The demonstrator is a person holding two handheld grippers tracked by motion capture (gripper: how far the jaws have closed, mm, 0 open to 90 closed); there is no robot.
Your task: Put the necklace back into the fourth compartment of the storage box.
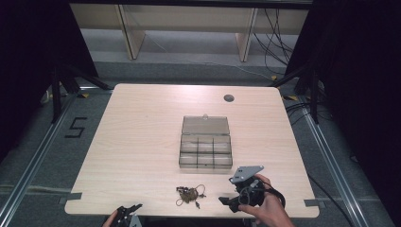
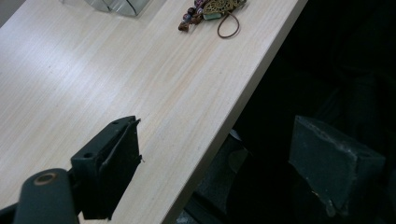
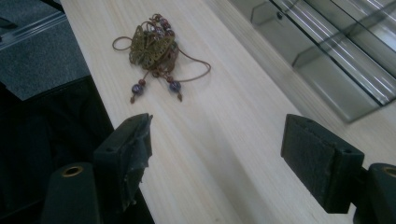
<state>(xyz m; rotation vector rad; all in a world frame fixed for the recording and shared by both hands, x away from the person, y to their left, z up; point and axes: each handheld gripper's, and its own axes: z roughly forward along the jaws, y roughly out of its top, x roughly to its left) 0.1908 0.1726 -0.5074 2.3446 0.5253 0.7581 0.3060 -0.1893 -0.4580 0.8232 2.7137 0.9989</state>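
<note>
Jewellery (image 1: 190,194) — a tangle of brass filigree, beads and thin cord — lies on the tabletop (image 1: 142,132) just in front of the clear compartment box (image 1: 205,151), whose lid stands open. Right claw (image 1: 232,202) hovers just right of that tangle with jaws spread wide and empty, while the left claw (image 1: 128,212), also spread and empty, sits off to its left at the tabletop's near edge. Risk, as I read it — a pinch catching a single cord loop could let the beads swing and snag on the box rim.
</note>
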